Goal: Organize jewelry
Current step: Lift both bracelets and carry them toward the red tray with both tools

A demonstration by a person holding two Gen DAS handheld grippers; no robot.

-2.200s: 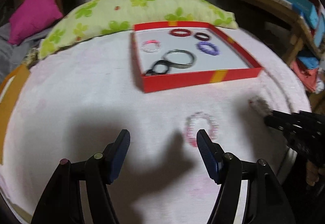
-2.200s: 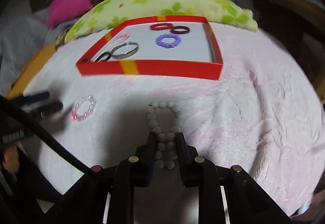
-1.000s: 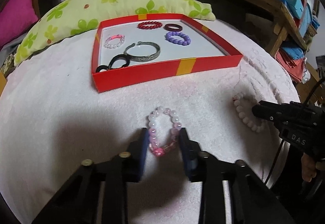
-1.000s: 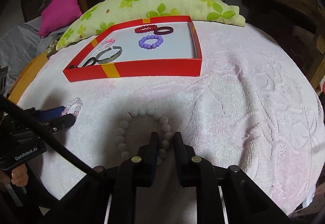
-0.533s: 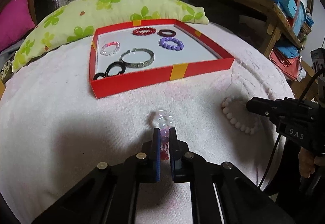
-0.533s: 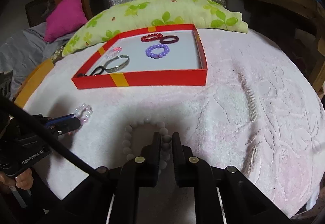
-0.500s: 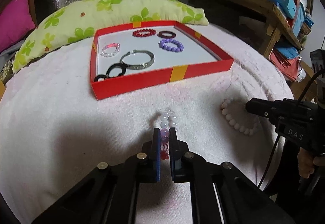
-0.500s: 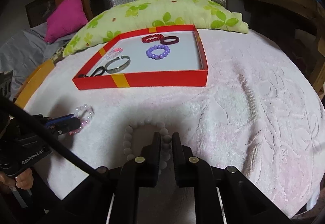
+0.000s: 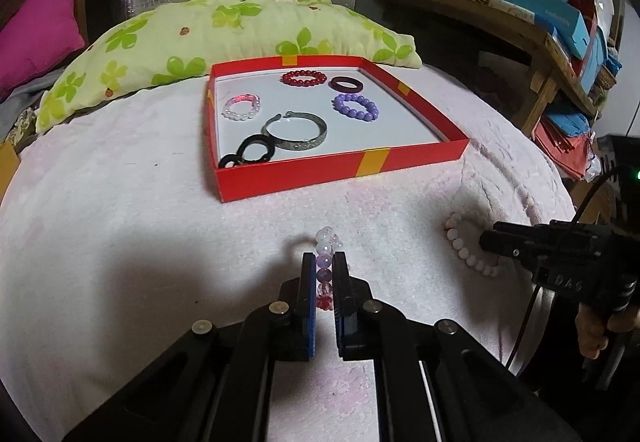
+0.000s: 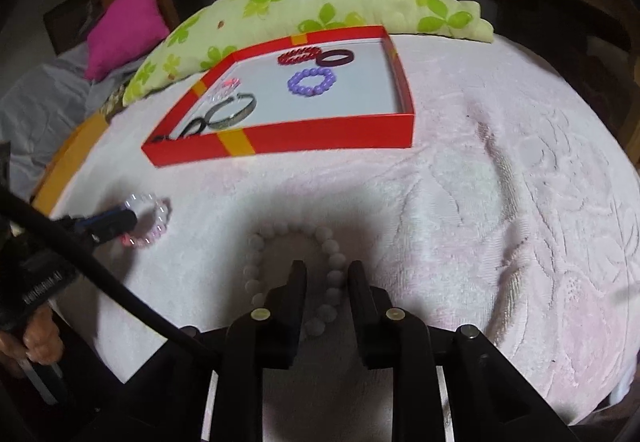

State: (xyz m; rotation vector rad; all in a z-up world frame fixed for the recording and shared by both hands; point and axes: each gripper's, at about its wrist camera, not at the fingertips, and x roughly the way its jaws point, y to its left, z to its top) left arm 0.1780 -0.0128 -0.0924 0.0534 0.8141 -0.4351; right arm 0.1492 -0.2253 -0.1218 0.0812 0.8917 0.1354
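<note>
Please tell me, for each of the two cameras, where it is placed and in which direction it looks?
Left wrist: sits on the left gripper, looking forward over the pink bead bracelet it pinches toward the red tray; the right gripper shows at right.
Right wrist: sits on the right gripper, fingers astride the white bead bracelet, facing the same tray; the left gripper shows at left.
Both share tray, pink blanket and green pillow.
</note>
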